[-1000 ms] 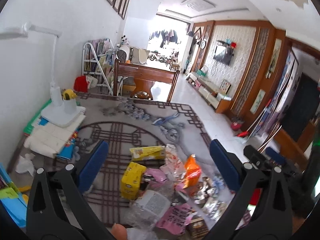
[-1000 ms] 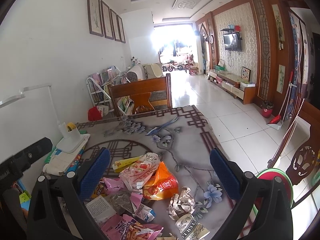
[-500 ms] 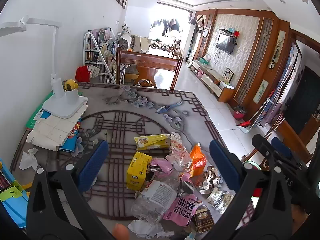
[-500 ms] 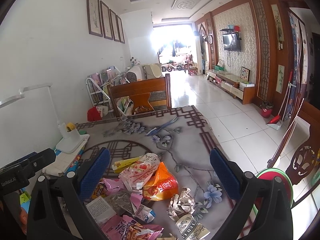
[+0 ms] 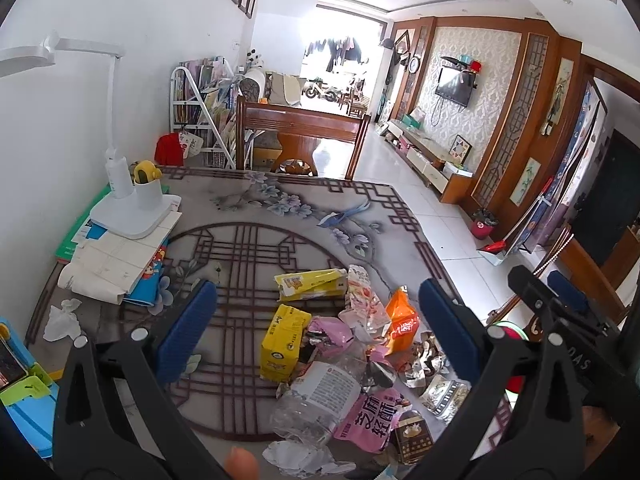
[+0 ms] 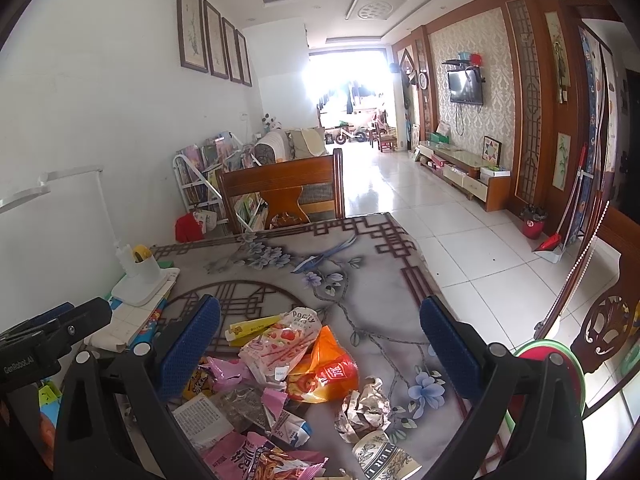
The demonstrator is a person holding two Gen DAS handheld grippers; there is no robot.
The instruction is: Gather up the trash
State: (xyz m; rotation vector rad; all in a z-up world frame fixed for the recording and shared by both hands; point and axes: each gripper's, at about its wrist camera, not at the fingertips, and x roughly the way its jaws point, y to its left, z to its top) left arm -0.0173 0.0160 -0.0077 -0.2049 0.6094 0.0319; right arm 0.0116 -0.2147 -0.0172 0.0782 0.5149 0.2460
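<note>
A heap of trash lies on the patterned table (image 5: 256, 216): a yellow carton (image 5: 282, 344), a crushed clear bottle (image 5: 316, 400), an orange snack bag (image 5: 402, 320), pink wrappers (image 5: 370, 420) and crumpled foil (image 5: 424, 360). My left gripper (image 5: 316, 320) hangs open above the heap, nothing between its blue pads. In the right wrist view the same heap shows a Pocky bag (image 6: 280, 344), the orange bag (image 6: 324, 372) and a foil ball (image 6: 364, 408). My right gripper (image 6: 320, 344) is open over them, empty.
A white desk lamp (image 5: 128, 216) stands on stacked papers and books (image 5: 116, 264) at the table's left. A crumpled tissue (image 5: 62, 318) lies near them. A wooden chair (image 5: 300, 136) is at the far end. A red-and-green bin (image 6: 560, 364) sits by the right edge.
The left gripper has risen and pulled back a little, so more of the table and trash heap shows. The right gripper has barely moved.
</note>
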